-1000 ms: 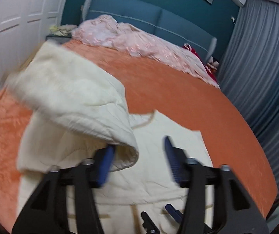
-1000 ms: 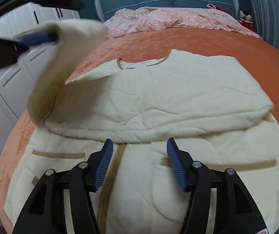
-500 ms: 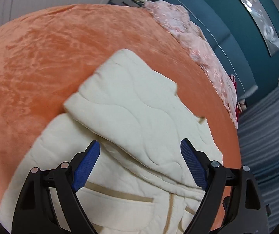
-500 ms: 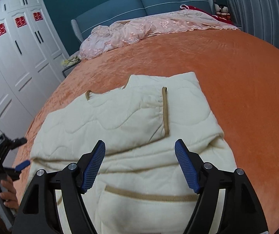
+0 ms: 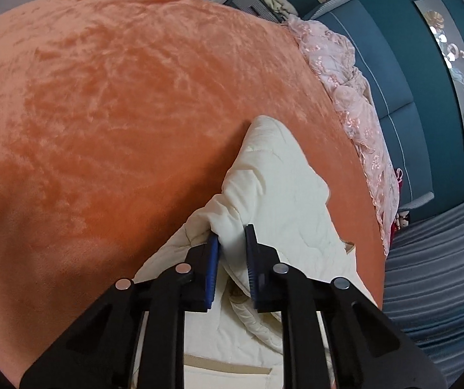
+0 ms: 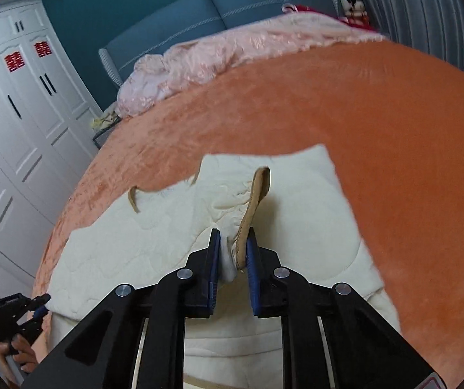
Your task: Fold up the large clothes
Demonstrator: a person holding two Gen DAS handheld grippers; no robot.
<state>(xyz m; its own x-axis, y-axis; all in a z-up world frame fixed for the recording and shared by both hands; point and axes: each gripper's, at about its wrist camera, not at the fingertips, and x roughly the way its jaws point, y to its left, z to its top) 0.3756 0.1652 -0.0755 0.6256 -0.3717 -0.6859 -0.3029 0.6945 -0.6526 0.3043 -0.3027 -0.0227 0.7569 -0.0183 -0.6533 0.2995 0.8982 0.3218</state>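
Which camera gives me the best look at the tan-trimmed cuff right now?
The right wrist view: the tan-trimmed cuff runs up from between the closing right gripper pads. The left wrist view shows only quilted cream fabric, no cuff.

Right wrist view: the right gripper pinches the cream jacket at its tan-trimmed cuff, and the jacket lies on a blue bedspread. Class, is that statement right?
Not quite. The bedspread is orange, not blue; blue is the headboard behind it. The rest holds: in the right wrist view the right gripper is closing on the jacket at its tan-trimmed cuff.
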